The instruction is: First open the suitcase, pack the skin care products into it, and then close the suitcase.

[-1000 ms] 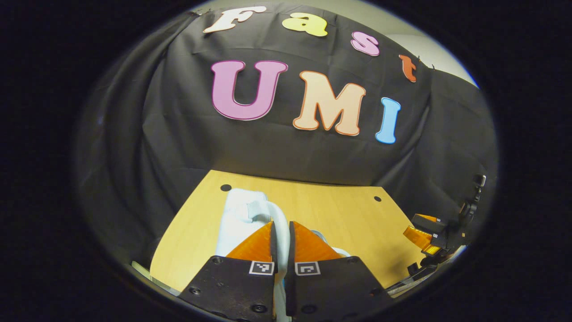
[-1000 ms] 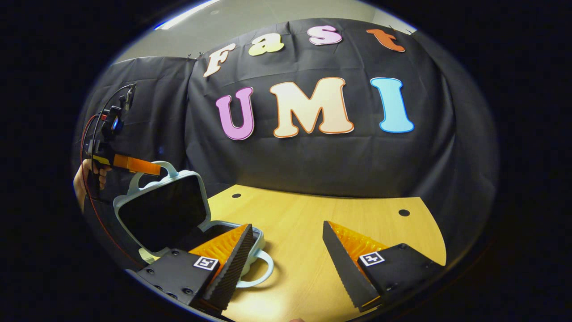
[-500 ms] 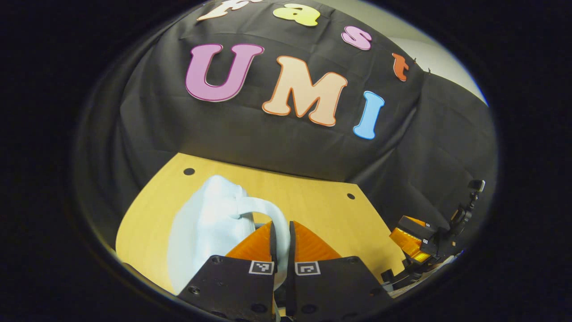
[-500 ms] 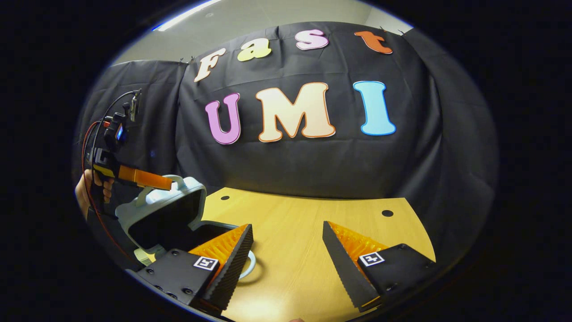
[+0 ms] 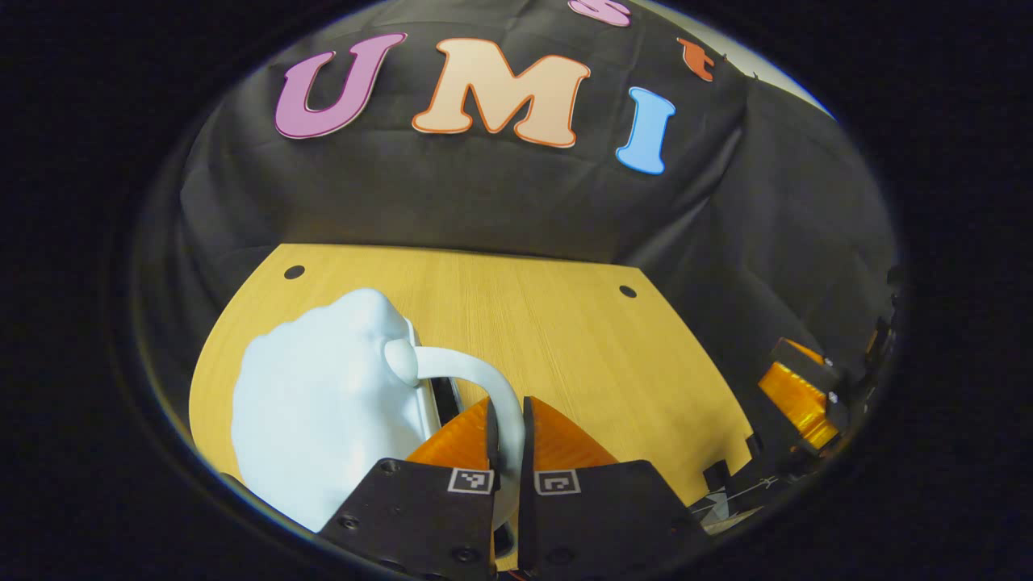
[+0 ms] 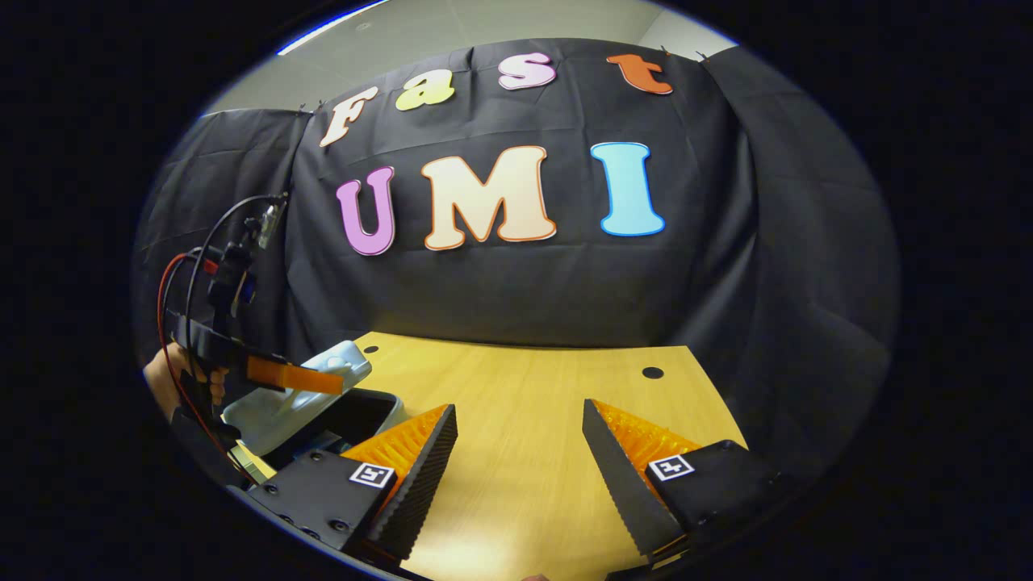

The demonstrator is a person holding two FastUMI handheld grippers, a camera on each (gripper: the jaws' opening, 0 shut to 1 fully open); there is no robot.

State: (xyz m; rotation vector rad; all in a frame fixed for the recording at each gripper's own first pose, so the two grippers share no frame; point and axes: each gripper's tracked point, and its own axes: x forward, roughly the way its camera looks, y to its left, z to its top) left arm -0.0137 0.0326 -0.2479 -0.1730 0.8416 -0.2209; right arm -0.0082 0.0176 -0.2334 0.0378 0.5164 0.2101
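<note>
The pale blue suitcase lid [image 5: 323, 403] hangs tilted low over the case body, held by its curved handle [image 5: 476, 379]. My left gripper [image 5: 507, 420] is shut on that handle. In the right gripper view the same lid [image 6: 299, 391] slopes down over the dark open body [image 6: 355, 407], with the left gripper [image 6: 294, 375] and a hand [image 6: 165, 383] behind it. My right gripper [image 6: 516, 436] stands open above the wooden table, to the right of the suitcase, with nothing between its fingers. The contents of the case are hidden.
The wooden table [image 6: 524, 420] stretches to the black cloth wall, with two small dark holes [image 6: 652, 373] near its far edge. In the left gripper view the right gripper [image 5: 795, 395] sits at the table's right edge. Red and black cables [image 6: 173, 323] trail from the left gripper.
The left gripper has swung the lid down by its handle, from nearly upright to almost flat over the body. The right gripper stays open and has drifted slightly rightward.
</note>
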